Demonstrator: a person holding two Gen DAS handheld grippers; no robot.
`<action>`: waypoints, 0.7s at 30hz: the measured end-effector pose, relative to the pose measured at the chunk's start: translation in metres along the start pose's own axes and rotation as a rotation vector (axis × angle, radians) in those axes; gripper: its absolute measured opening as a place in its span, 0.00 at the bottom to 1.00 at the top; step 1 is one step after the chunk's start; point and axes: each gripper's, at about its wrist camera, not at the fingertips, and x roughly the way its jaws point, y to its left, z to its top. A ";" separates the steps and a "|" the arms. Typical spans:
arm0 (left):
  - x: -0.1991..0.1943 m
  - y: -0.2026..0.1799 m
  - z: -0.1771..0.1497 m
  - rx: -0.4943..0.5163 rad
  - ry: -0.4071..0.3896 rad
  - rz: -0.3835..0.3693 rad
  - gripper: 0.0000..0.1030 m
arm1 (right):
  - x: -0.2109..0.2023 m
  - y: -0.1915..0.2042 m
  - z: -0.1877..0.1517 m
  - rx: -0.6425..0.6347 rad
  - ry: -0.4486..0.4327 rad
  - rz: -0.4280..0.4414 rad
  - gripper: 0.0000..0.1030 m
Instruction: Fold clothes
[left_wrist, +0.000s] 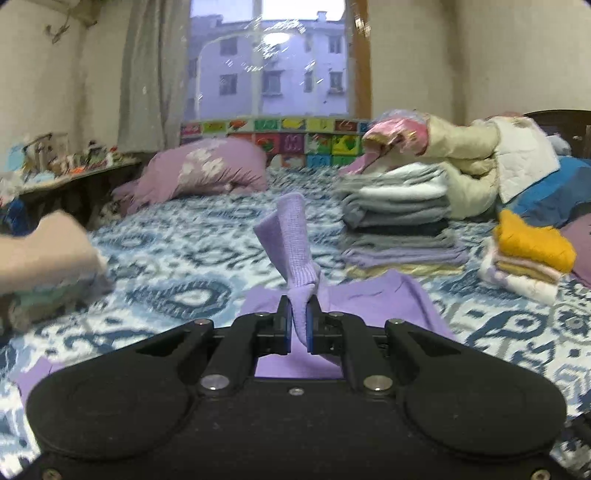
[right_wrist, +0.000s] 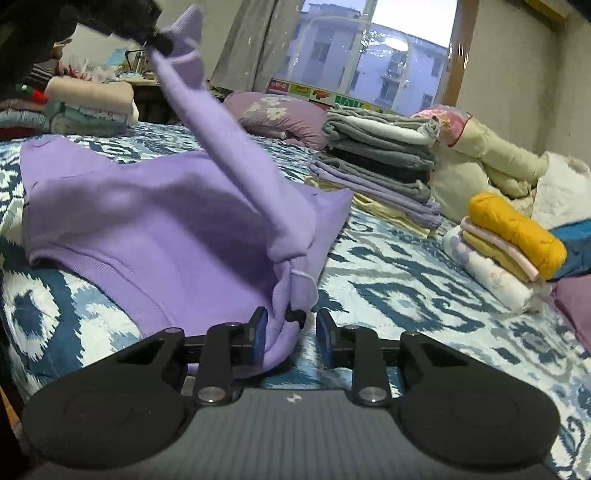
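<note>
Left hand-held gripper (left_wrist: 299, 317) clenches lilac sweater (right_wrist: 155, 221) cuff — right hand-held gripper (right_wrist: 291, 332) released, fabric between.

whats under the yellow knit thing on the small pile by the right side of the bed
Under the mustard knit lie a pale pink layer, a yellow one, then a white floral piece at the bottom, resting on the patterned bedspread. What kind of garment each is stays hidden by the folds.

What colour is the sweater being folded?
Lilac purple sweater, plain with no pattern; clearest in the right wrist view.
</note>
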 end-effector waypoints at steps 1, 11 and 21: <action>0.003 0.005 -0.004 -0.008 0.013 0.006 0.06 | 0.000 0.002 0.000 -0.013 -0.001 -0.006 0.29; 0.036 0.043 -0.059 -0.087 0.131 0.071 0.06 | -0.005 0.012 -0.005 -0.090 -0.023 0.004 0.32; 0.050 0.046 -0.084 -0.056 0.171 0.086 0.06 | -0.030 -0.007 -0.005 -0.024 -0.092 0.122 0.44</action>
